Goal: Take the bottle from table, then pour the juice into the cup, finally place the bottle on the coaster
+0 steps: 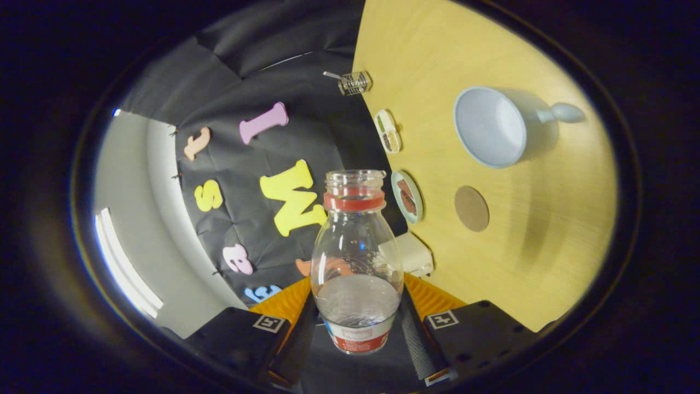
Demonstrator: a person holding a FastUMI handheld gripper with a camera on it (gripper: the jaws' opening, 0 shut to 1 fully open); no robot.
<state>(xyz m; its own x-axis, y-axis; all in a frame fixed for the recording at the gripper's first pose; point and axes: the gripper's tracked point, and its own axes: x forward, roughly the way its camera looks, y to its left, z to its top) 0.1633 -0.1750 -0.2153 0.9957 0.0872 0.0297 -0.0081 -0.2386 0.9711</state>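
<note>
A: Between the two fingers of the hand-held gripper, the bottle is pinched low on its body, one finger pressing on each side just above the label. It is off the desk, and the whole view is rolled over, so the bottle looks tilted toward the cup.

B: What could go wrong from here?

A: The mouth is open, with no cap above the red neck ring, and the cup sits well beyond the fingers. My guess is that tipping further before the mouth is over the rim would put juice on the wood. The grip is low as well, so the bottle could swing or slide between the fingers as it tips.

B: And the bottle itself?

A: Clear, rounded shoulders, a wide threaded mouth. The liquid looks clear too and fills only the lower part, so I judge little is left to pour, or little was there.

B: The coaster?

A: The round brown coaster lies bare on the desk, between the bottle and the pale blue, long-handled cup. A small dish lies near it; a careless set-down could clip it.
</note>
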